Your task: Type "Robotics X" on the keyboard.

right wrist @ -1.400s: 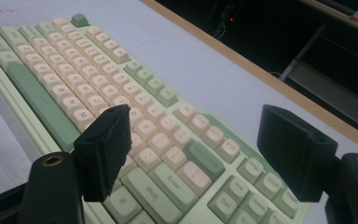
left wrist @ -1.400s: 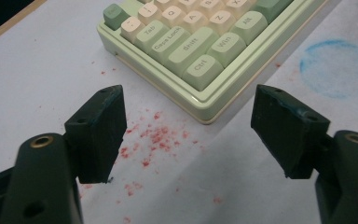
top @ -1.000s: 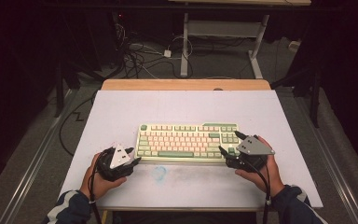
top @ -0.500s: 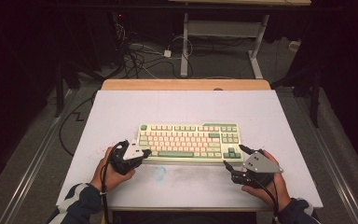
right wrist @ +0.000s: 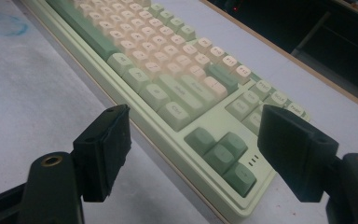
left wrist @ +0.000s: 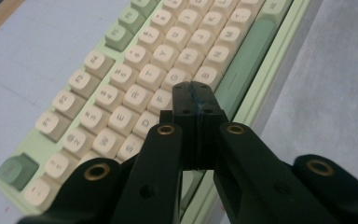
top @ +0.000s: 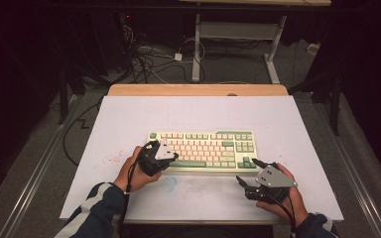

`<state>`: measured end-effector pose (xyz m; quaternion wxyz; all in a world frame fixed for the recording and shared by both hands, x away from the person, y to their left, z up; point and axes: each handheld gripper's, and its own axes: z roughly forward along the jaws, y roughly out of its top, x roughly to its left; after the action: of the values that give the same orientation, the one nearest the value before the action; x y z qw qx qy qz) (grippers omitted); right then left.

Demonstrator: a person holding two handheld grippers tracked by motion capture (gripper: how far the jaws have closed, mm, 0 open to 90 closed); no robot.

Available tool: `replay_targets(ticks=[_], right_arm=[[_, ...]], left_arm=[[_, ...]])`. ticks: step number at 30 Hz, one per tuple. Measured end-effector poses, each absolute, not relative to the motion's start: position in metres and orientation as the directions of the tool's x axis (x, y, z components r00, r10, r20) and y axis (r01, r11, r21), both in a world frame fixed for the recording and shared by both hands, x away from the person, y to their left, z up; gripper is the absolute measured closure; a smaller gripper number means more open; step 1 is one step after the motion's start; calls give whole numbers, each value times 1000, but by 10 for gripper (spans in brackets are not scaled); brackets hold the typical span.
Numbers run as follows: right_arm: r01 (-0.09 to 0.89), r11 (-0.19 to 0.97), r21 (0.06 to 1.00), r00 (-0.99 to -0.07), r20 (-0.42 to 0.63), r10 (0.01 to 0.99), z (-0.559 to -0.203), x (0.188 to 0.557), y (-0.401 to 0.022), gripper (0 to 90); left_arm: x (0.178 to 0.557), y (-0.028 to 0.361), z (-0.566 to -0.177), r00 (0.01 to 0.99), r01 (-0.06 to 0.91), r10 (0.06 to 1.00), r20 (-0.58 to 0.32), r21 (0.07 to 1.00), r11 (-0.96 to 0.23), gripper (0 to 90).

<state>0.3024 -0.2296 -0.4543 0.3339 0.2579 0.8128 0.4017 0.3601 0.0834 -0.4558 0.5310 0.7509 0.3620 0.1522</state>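
Note:
A pale green keyboard (top: 203, 148) with cream and green keys lies across the middle of the white table cover. My left gripper (top: 164, 157) hovers over the keyboard's left part. In the left gripper view its black jaws (left wrist: 193, 95) are pressed together with nothing between them, tips just above the letter keys (left wrist: 121, 79) near the long green space bar. My right gripper (top: 245, 170) sits on the cover just in front of the keyboard's near right corner. Its jaws (right wrist: 193, 116) stand wide apart and frame the arrow keys (right wrist: 223, 154); they hold nothing.
The white cover (top: 198, 114) spans the table, with a wooden strip (top: 198, 90) at the far edge. A blue smudge (top: 170, 183) and red specks (top: 111, 159) mark the cover. Cables (top: 154, 59) and white desk legs (top: 196, 44) lie on the floor beyond.
My left gripper moved right and forward from beside the keyboard to above its left keys. My right gripper pulled back from the keyboard's right end toward the table's near edge.

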Motion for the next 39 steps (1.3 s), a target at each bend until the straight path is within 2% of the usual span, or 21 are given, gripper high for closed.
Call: replay_targets(ticks=[13, 21, 28, 33, 39], right_arm=[[150, 569, 808, -662, -345, 665, -457, 303, -227, 263], [141, 589, 796, -669, -362, 649, -459, 303, -226, 264], [143, 580, 802, -638, -373, 674, -457, 304, -228, 271], [165, 563, 810, -624, -356, 695, -455, 305, -229, 276], [169, 567, 806, -626, -356, 694, -456, 305, -228, 276]], left_arm=[[375, 49, -464, 700, 407, 700, -140, 884, -230, 877], [378, 48, -467, 696, 411, 704, -141, 882, -231, 877], [375, 45, -470, 706, 404, 699, -111, 874, -270, 876], [374, 46, -465, 707, 391, 698, -113, 885, -252, 875], [370, 51, -460, 714, 368, 692, -107, 898, -241, 833]])
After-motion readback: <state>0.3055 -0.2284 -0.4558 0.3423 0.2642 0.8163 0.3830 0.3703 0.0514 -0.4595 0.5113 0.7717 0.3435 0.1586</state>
